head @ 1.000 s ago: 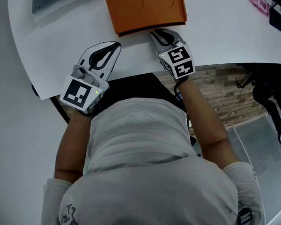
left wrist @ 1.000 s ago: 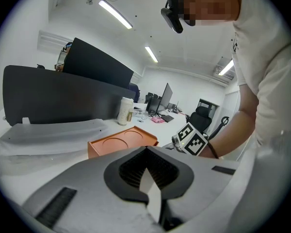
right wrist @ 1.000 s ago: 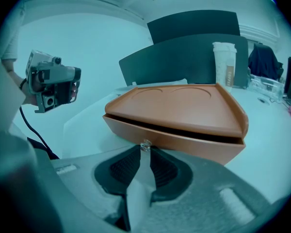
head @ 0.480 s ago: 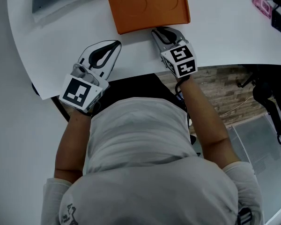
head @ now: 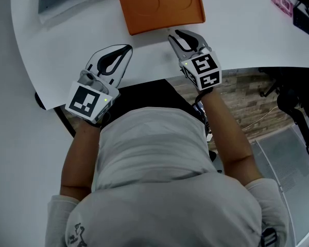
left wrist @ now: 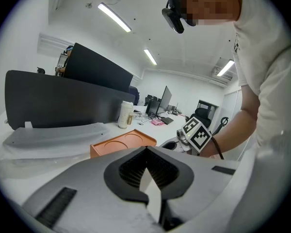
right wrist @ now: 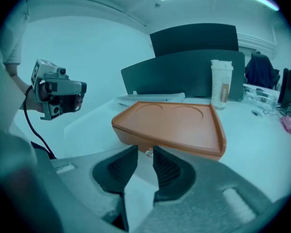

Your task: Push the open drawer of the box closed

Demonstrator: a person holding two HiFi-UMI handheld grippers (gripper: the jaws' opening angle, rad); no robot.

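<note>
Head view: the orange box [head: 161,7] sits far centre on the white table [head: 247,30]. The right gripper [head: 181,36] is just near of its front, and the left gripper [head: 126,49] is further left.

Left gripper view: jaws closed, empty.

Right gripper view: jaws have just been opening and stand apart, with the drawer knob [right wrist: 148,153] at their tips, ungripped.

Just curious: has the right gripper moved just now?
Yes: right gripper shifted right, slightly back from the orange box; its fingers just opened, knob loose between them.

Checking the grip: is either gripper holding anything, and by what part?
Nothing. Right gripper jaws just opened, drawer knob just ahead, ungripped; left gripper shut, empty.
</note>
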